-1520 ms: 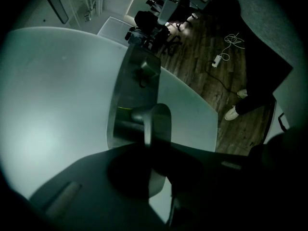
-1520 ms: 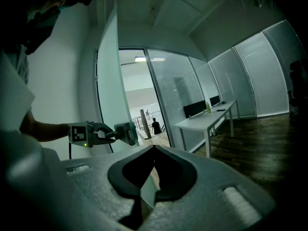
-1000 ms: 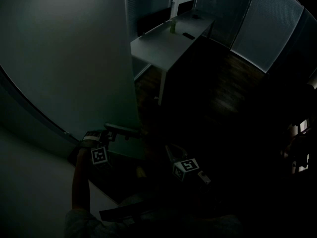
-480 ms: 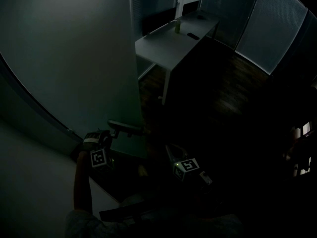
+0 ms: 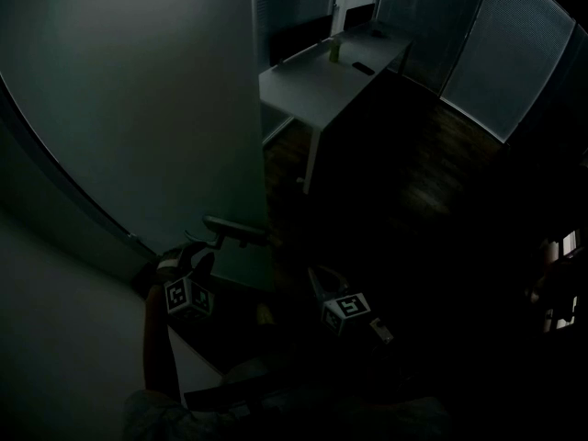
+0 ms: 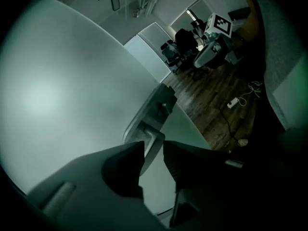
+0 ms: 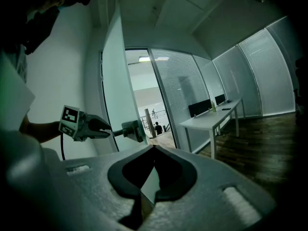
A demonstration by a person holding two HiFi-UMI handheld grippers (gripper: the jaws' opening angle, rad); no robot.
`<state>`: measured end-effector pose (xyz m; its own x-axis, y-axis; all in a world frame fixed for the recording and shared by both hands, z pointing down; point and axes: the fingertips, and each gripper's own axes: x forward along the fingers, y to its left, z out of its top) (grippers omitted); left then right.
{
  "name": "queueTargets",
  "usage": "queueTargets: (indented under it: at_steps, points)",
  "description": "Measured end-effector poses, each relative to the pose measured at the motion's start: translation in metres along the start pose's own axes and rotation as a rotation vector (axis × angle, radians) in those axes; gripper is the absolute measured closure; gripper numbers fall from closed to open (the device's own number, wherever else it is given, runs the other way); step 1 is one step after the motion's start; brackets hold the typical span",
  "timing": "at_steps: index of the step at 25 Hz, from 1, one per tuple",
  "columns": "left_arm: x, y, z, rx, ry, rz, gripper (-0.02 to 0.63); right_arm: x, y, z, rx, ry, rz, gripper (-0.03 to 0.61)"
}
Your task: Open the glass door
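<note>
The glass door (image 5: 138, 108) is seen as a tall frosted pane, pale grey-green and not seen through, stood upright and swung open. Its free vertical edge is set nearer than the white surface (image 5: 312, 85) and apart from it, with dark wooden floor shown between the two. In the right gripper view the door is shown almost edge-on, with the surface well beyond it. A metal lever handle (image 5: 234, 231) is carried on a rectangular lock plate (image 6: 161, 102) fixed close to the free edge. The lever is held roughly level and is pointed back across the pane, away from the surface.
</note>
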<state>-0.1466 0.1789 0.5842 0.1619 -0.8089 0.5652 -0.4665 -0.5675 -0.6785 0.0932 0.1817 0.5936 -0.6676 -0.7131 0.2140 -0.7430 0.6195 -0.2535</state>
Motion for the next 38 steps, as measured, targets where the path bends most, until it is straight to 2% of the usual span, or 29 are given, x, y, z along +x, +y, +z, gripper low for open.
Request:
queueTargets:
  at_steps: [2, 6, 8, 16, 25, 32, 38]
  points:
    - [-0.005, 0.001, 0.005, -0.065, -0.038, 0.015, 0.495, -0.001, 0.003, -0.001, -0.001, 0.002, 0.004, 0.577]
    - [-0.015, -0.001, 0.019, -0.286, -0.146, 0.043, 0.534, -0.004, 0.004, -0.003, -0.004, 0.004, 0.006, 0.577]
    - [-0.018, -0.006, 0.025, -0.356, -0.176, 0.045, 0.534, -0.004, 0.006, -0.002, -0.006, 0.002, 0.008, 0.577]
    - [-0.021, -0.022, 0.047, -0.491, -0.26, 0.014, 0.543, -0.003, 0.011, -0.002, -0.007, 0.0, 0.01, 0.577]
    - [-0.037, -0.028, 0.065, -0.656, -0.355, 0.029, 0.58, -0.008, 0.014, 0.002, -0.007, -0.008, 0.003, 0.577]
    - [-0.051, -0.033, 0.077, -0.795, -0.439, 0.072, 0.611, -0.013, 0.021, 0.005, -0.017, -0.02, 0.003, 0.577]
    - [-0.059, -0.04, 0.085, -0.84, -0.482, 0.085, 0.611, -0.016, 0.03, 0.008, -0.025, -0.036, 0.02, 0.577]
